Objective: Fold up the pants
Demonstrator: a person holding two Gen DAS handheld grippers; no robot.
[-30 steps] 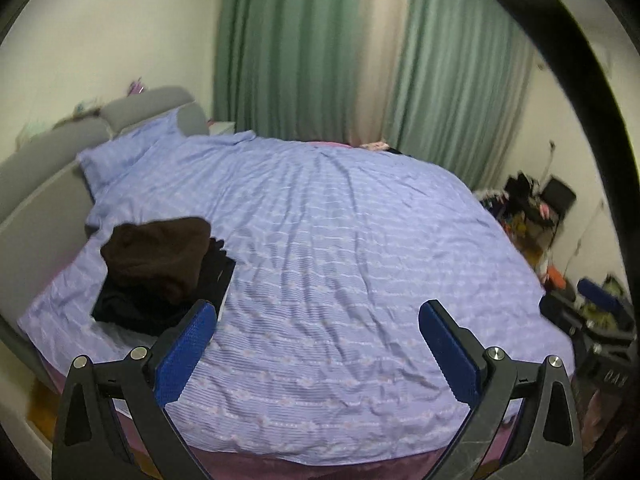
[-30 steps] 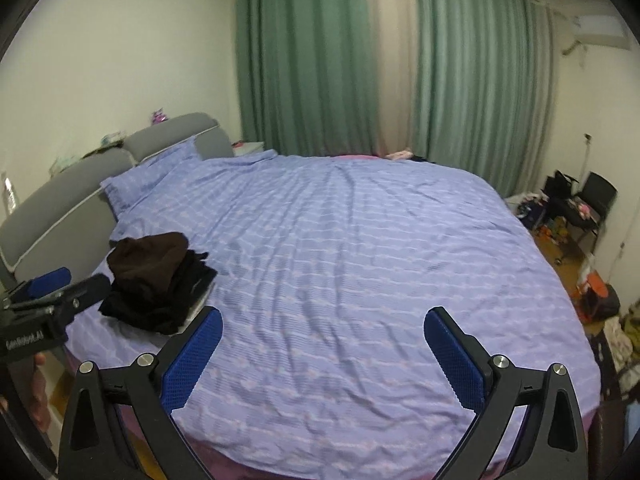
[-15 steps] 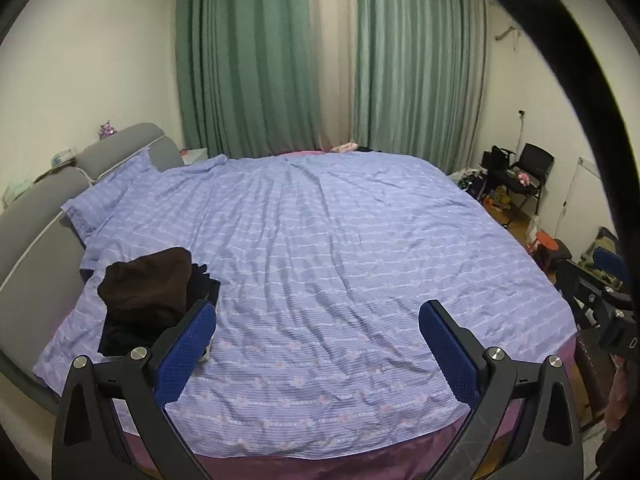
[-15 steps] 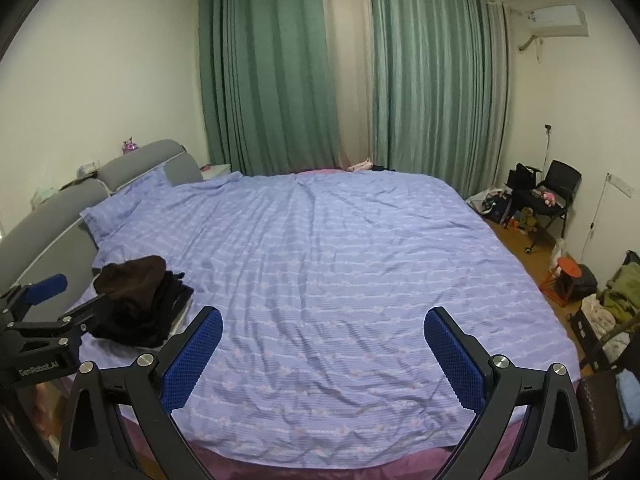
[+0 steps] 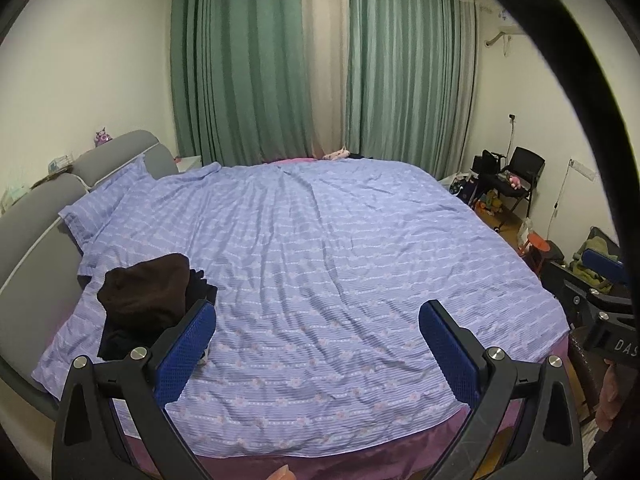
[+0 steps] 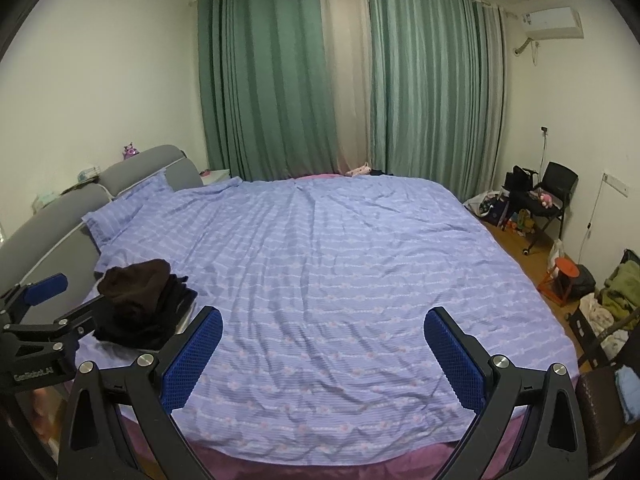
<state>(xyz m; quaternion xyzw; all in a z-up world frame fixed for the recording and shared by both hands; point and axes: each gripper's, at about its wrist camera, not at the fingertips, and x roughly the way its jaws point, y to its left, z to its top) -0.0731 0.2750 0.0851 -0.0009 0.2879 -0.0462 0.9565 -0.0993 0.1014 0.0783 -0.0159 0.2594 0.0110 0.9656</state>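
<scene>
The left gripper (image 5: pixel 318 344) and the right gripper (image 6: pixel 322 350) both stand with jaws spread wide and nothing between them, held above the near edge of the bed (image 5: pixel 360 260). The only clothing on the bed is a dark pile (image 5: pixel 148 304) at its near left corner by the headboard (image 5: pixel 36 216), a brown piece heaped on black ones. Whether these are pants already folded or awaiting folding cannot be told, so the step stays unsettled.

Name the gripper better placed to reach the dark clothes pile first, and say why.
Left, probably. The left gripper has the dark clothes pile right by its near jaw; the right gripper is farther right. Both jaws open, empty.
</scene>
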